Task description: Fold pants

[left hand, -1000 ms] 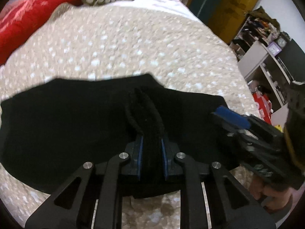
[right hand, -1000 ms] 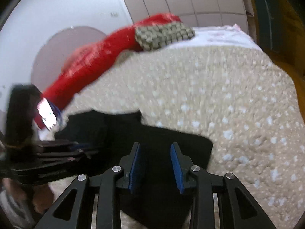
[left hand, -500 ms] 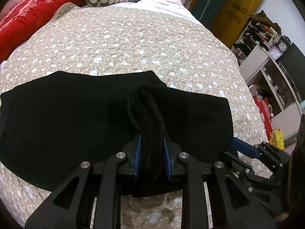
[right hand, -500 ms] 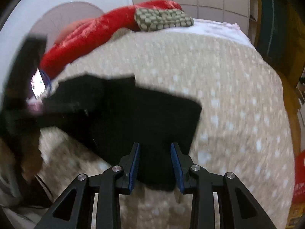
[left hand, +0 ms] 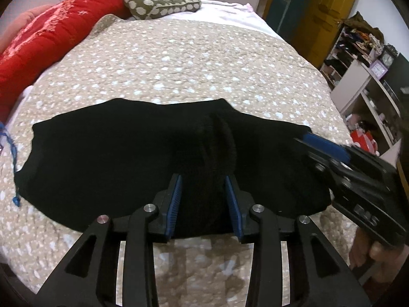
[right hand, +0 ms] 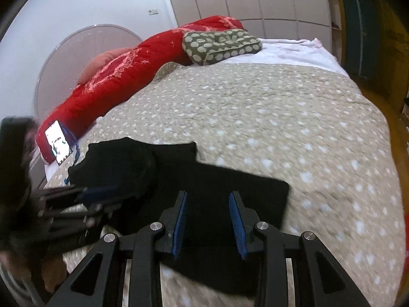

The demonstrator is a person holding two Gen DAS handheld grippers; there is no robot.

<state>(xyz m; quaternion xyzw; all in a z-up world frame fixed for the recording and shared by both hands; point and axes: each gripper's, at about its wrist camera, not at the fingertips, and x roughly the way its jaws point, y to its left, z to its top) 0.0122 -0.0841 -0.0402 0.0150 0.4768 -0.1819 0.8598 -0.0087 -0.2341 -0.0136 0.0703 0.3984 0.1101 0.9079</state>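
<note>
**Black pants flat on the quilted bed, both tools over the near edge**

Black pants (left hand: 127,158) spread across the near part of the bed (left hand: 191,64), folded into a wide dark band running from 9 o'clock to 3 o'clock in the left wrist view. A raised bunch of fabric at the middle, standing up from the near edge toward 12 o'clock.

Left hand-held gripper (left hand: 204,199) low at 6 o'clock, blue pads parted, with that bunch of black cloth sitting between them — pads apart enough that no clamping shows, though contact with the inner faces hard to judge against the dark fabric. Right hand-held gripper (left hand: 340,163) entering at 3 o'clock in the same view, tip over the right end of the pants, a hand (left hand: 370,253) on its grip at 4 o'clock.

In the right wrist view, right hand-held gripper (right hand: 209,217) at 6 o'clock, blue pads clearly apart, black pants (right hand: 230,192) lying beneath and between them, nothing pinched. Square corner of the pants at 3 o'clock of the pads. Left hand-held gripper (right hand: 97,194) blurred at 9 o'clock, over the other part of the garment.

Red blanket (right hand: 122,81) along the far left of the bed at 10 o'clock — spotted olive pillow (right hand: 219,43) at 12 o'clock beside it. Lit phone (right hand: 57,142) near the blanket's lower end. Shelves (left hand: 365,81) at 2 o'clock in the left wrist view.
</note>
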